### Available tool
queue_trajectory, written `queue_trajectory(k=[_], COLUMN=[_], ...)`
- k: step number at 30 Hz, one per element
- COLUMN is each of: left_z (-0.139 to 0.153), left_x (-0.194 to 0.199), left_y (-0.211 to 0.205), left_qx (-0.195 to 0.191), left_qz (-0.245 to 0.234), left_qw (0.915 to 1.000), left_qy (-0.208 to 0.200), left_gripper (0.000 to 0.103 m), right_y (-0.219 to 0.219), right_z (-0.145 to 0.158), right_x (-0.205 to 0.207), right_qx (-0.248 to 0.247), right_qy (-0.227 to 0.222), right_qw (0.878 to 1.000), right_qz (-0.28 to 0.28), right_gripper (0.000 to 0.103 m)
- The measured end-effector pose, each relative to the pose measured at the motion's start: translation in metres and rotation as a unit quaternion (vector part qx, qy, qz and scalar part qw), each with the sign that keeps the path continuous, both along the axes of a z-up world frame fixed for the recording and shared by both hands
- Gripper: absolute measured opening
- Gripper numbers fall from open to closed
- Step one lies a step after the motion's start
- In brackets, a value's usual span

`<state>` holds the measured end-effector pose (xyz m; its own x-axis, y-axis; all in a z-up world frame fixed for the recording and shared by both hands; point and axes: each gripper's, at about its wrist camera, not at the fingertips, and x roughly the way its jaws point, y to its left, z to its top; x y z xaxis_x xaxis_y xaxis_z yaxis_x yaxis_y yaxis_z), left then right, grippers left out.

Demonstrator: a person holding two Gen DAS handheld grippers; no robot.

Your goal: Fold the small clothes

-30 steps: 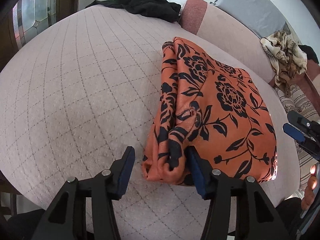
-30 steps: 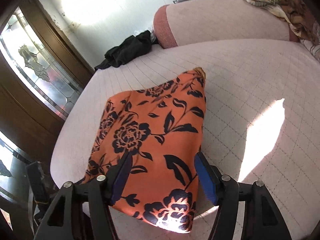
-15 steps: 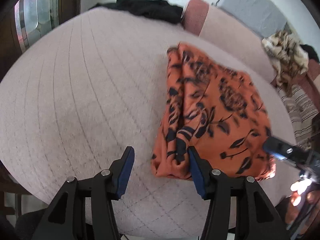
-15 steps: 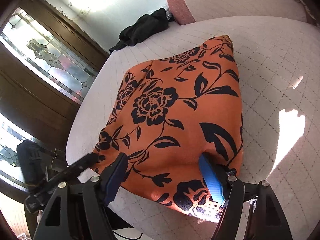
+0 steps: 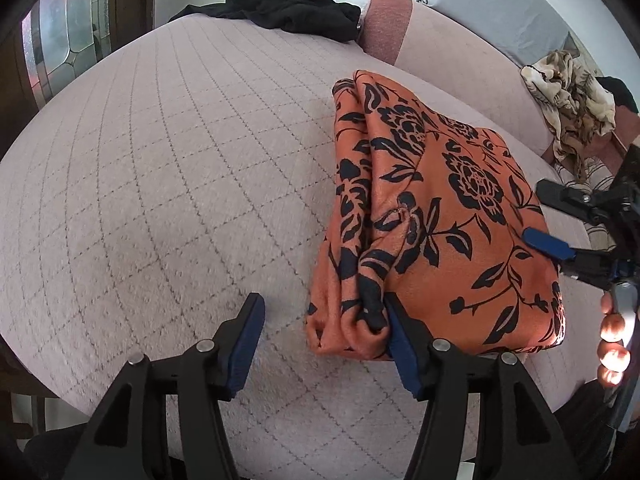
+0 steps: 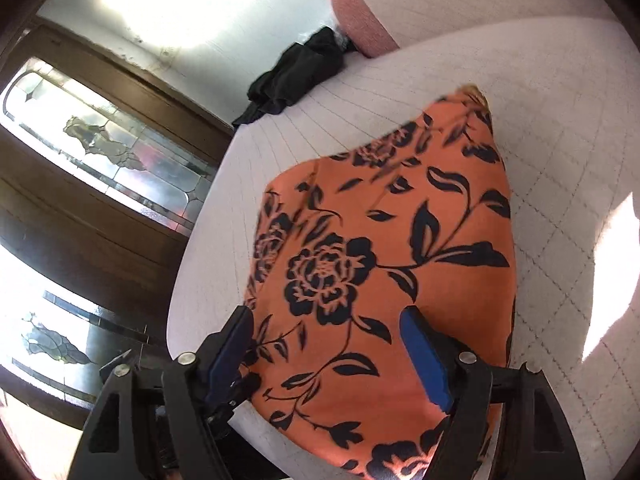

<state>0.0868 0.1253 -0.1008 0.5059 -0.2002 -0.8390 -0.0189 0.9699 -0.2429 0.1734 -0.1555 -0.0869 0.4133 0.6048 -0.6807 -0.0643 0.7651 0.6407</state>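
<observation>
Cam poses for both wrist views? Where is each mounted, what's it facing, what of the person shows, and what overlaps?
Left wrist: on the left gripper, angled down across the quilted bed at the orange floral garment; its open fingers, the right gripper and the person's fingertips show.
Right wrist: on the right gripper, low over the garment's near edge, facing the stained-glass door; only its open fingers show.
Shared: garment, bed, black clothing, pink bolster.
</observation>
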Motion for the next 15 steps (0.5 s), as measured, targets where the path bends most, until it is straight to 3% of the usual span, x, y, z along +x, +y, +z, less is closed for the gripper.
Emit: queue_trajectory(k=[1, 6, 8, 11, 15], left_z=[-0.002, -0.001, -0.001, 0.002, 0.028], left_x=[0.003, 0.001, 0.002, 0.002, 0.004], left_y=[-0.002, -0.001, 0.0, 0.001, 0.015], left_qx=[0.001, 0.0, -0.001, -0.007, -0.039], left_qz=[0.0, 0.0, 0.001, 0.001, 0.025], left_qw=[1.0, 1.0, 1.0, 1.0, 0.9983], left_qy=[-0.001, -0.002, -0.002, -0.002, -0.034], left_gripper=[0.062, 0.063, 0.064, 0.065, 0.065], right_y=[-0.002, 0.003, 0.0, -0.008, -0.018], right_z=[-0.008, 0.021, 0.019, -0.018, 0.014], right_x=[0.002, 0.019, 0.034, 0.051, 0.015], right_qx=[0.009, 0.028, 0.02, 0.025, 0.034], right_qy=[0.018, -0.018, -0.019, 0.045, -0.025], right_qw=[1.0, 0.999, 1.0, 0.998, 0.998], right_qz=[-0.008, 0.003, -0.007, -0.029, -0.039], right_gripper=[0.079, 0.079, 0.081, 0.084, 0.083])
